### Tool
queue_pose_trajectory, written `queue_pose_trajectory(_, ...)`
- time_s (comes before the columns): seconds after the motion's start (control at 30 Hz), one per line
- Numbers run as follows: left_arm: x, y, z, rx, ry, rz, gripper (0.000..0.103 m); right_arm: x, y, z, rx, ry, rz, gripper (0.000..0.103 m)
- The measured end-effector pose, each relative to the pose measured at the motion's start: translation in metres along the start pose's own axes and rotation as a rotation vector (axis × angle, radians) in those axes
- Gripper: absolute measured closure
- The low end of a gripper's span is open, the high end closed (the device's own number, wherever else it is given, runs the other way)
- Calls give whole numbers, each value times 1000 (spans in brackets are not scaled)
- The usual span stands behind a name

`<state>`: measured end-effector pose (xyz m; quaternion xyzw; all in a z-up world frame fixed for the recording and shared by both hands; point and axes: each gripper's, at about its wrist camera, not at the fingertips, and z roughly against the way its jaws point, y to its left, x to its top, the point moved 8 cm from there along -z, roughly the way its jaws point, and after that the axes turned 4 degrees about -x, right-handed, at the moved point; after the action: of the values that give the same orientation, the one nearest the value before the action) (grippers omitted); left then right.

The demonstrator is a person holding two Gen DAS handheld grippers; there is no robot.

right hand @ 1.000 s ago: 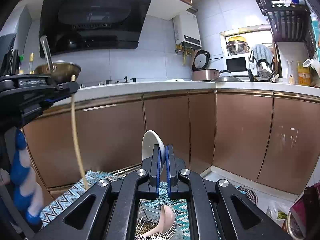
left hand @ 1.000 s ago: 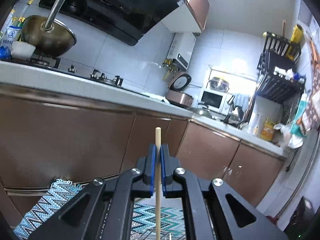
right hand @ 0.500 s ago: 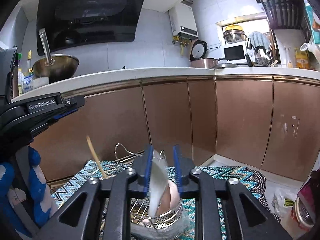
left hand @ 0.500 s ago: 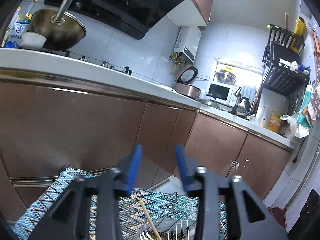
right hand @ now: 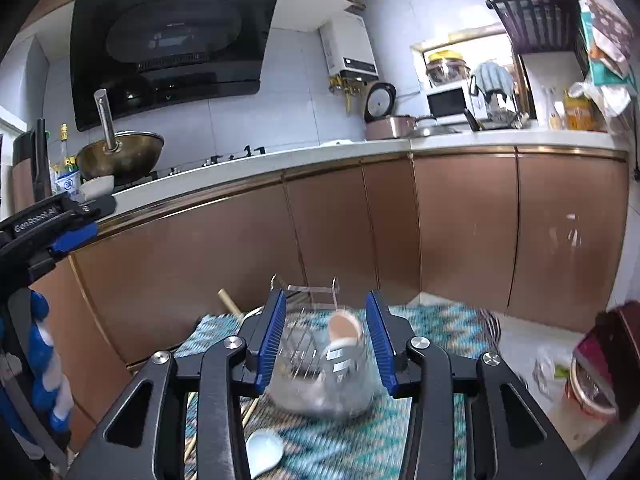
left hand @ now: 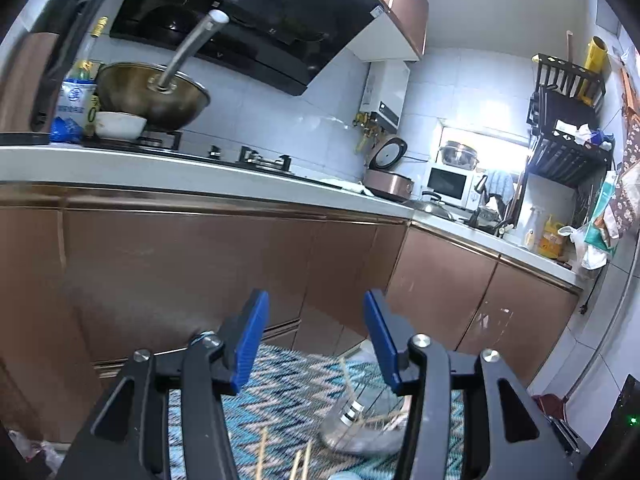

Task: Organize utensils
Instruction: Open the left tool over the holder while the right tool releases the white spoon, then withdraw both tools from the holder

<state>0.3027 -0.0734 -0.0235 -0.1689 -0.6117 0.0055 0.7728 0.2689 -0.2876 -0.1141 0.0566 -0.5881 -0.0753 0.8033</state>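
Note:
My left gripper (left hand: 316, 340) is open and empty above the patterned mat (left hand: 288, 392). Below it the metal utensil holder (left hand: 360, 428) lies tipped on the mat, with chopsticks (left hand: 262, 456) near the lower edge. My right gripper (right hand: 326, 340) is open and empty. Between its jaws the utensil holder (right hand: 320, 380) looks blurred and tilted, with a pink spoon (right hand: 344, 326) in it. A white spoon (right hand: 264, 450) lies on the mat in front of it. A chopstick tip (right hand: 228, 300) sticks up at the left. The left gripper (right hand: 56, 232) shows at the left edge.
Brown cabinet doors (right hand: 340, 232) stand right behind the mat. The counter above carries a wok (left hand: 152, 96), a white bowl (left hand: 120, 126) and a rice cooker (right hand: 384, 120). A red container (right hand: 592, 384) and a plastic bag sit on the floor at right.
Both grippers have opened. The left one released the chopstick and the right one released the white spoon. The holder has gone from upright to tilted and is blurred.

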Motion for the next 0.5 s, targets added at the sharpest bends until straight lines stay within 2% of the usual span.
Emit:
queue_pose_trajectory(0.13,-4,20,36,34,20,-16,55,-12,6,30,5,27,-14,59)
queue_pose_trajectory(0.27,-10,40,72,69,27,-37,53,-14,8,57,1,24,-14,47)
queue_pose_trajectory(0.33,-15,50,85,83,28,-39,46,-14,11,72,-7,16,-4,41)
queue_pose_trajectory(0.4,-20,60,98,98,32,-44,46,-13,14,84,-20,2,11,18)
queue_pose_trajectory(0.5,-25,72,113,116,44,-49,46,-10,18,102,-31,-22,31,5)
